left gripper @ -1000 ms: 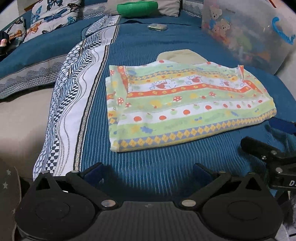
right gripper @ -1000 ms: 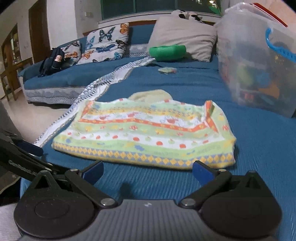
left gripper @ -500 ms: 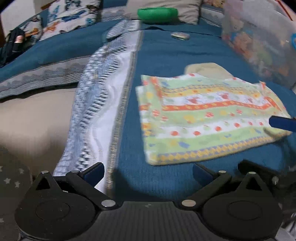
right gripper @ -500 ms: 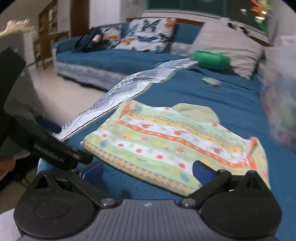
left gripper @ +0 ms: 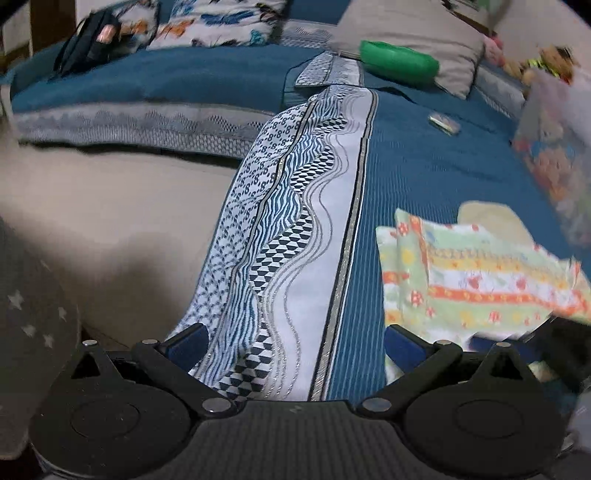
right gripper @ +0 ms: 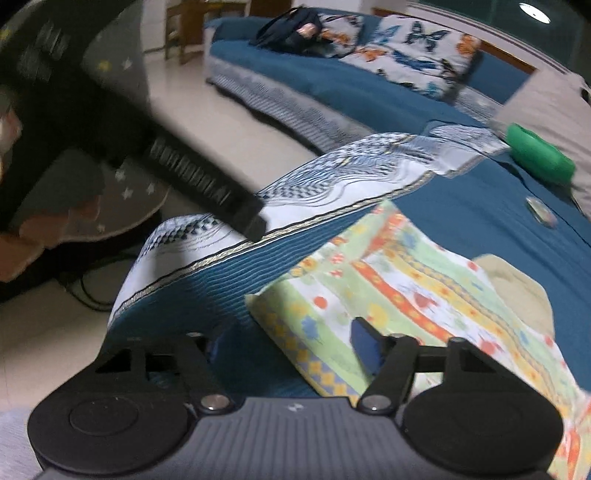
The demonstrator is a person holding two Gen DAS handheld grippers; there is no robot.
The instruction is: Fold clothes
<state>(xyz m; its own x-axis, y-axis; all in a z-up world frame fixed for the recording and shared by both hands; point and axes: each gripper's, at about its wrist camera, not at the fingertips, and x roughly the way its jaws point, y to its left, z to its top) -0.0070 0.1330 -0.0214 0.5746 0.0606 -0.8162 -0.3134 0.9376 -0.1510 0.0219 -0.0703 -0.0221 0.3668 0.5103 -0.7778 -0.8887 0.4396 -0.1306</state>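
A folded garment (left gripper: 480,280) striped in green, orange and yellow lies on the blue bed cover (left gripper: 424,177). My left gripper (left gripper: 295,343) is open and empty over the cover's white patterned border (left gripper: 306,240), left of the garment. In the right wrist view the garment's (right gripper: 424,295) near left corner sits between the jaws of my right gripper (right gripper: 288,345). Those jaws are closing, with a wide gap still left, and the right fingertip (right gripper: 364,343) lies on the cloth. A finger of my left gripper (right gripper: 207,184) crosses as a blurred dark bar at the upper left.
A beige cloth (left gripper: 487,218) peeks out behind the garment. A clear toy box (left gripper: 554,158) stands at the right. Further back are a small packet (left gripper: 443,123), a green object (left gripper: 399,66) on a grey pillow (left gripper: 406,29), butterfly cushions (left gripper: 221,22) and a dark bag (left gripper: 88,40). Pale floor (left gripper: 110,221) lies left of the bed.
Both grippers swung left. The left one went from in front of the garment to over the patterned border. The right one reached the garment's near left corner and its jaws narrowed.
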